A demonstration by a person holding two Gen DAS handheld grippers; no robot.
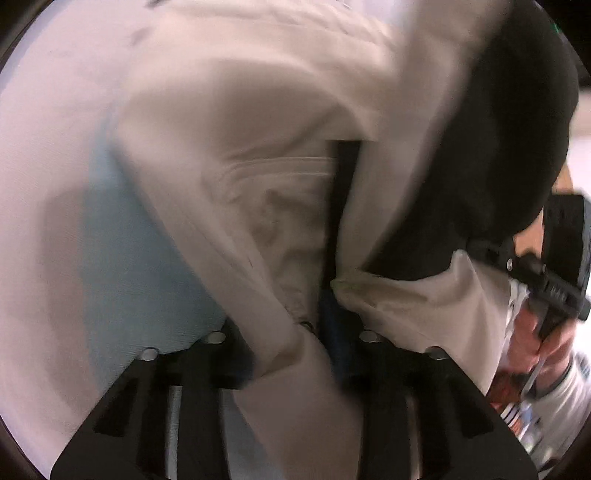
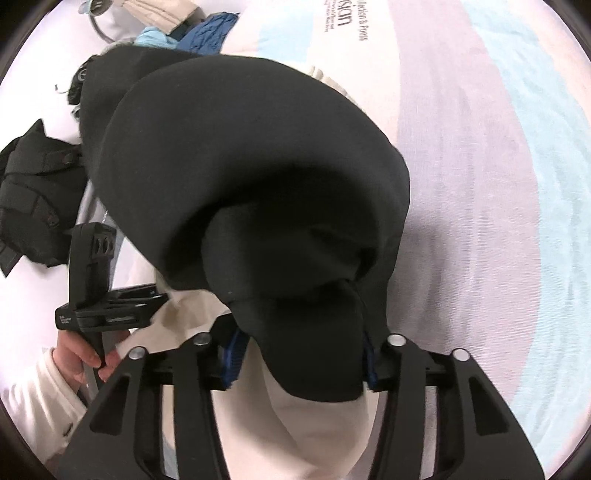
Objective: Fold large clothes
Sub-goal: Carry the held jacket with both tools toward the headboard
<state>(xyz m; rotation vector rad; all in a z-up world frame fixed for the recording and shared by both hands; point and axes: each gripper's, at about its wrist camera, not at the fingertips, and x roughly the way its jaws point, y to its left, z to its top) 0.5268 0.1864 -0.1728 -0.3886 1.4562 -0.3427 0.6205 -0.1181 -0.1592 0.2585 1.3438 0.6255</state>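
Striped sheet underlies black garment bunched between right claw.

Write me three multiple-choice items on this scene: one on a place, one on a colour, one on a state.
1. The blue clothes lie
A. on the bed, beyond the black cloth
B. in the right tongs
C. under the left tongs

2. The cloth between the left tongs is
A. red
B. cream
C. green

3. The right tongs are
A. open and empty
B. shut on a hanger
C. shut on the black cloth

Key:
1 A: the blue clothes sit in a pile on the bed, past the black cloth.
2 B: the cream cloth bunches between the left tongs.
3 C: black cloth fills the right tongs, pinched between their blue pads.
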